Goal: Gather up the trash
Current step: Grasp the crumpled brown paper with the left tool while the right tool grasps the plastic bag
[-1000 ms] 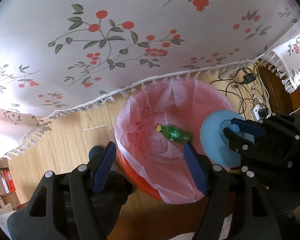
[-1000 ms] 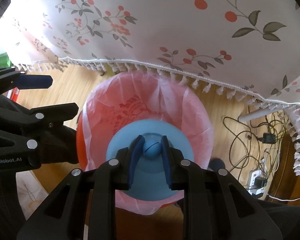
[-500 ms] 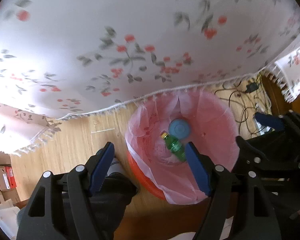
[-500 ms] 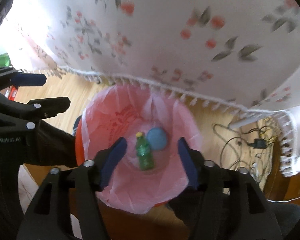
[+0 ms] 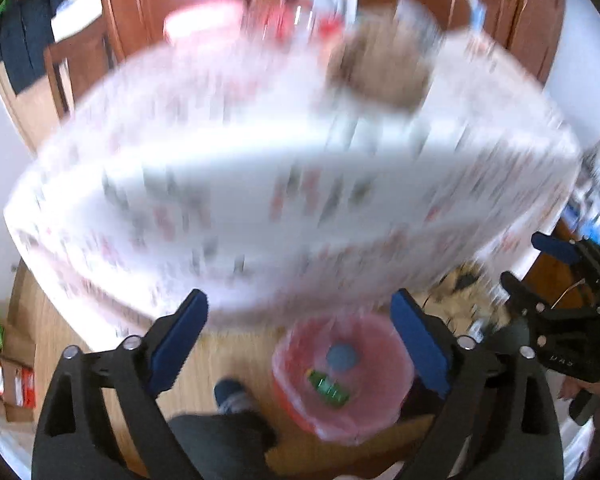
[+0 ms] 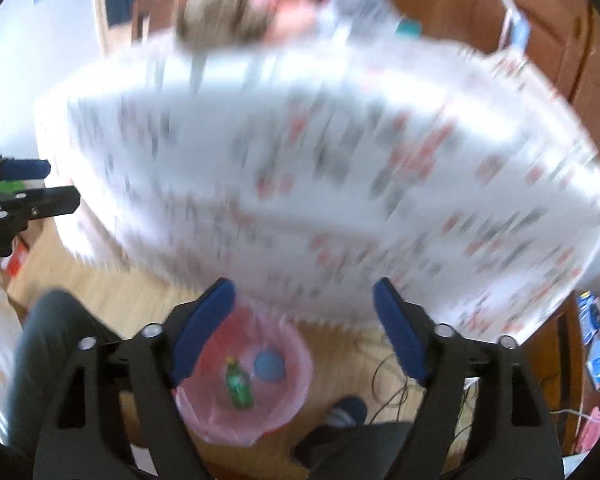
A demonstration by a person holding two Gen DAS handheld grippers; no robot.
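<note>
1. The blue disc [image 5: 341,357] lies at the bottom of the pink-lined bin [image 5: 396,364], touching or just beside the green bottle [image 5: 329,387].
2. The left gripper [image 5: 299,334] hangs well above the bin, its jaws opening wide with nothing between them.
3. The right gripper [image 6: 304,328], also above the bin, is opening too, empty.
4. The floral-clothed table [image 6: 340,168], blurred, stands just behind the bin.
</note>
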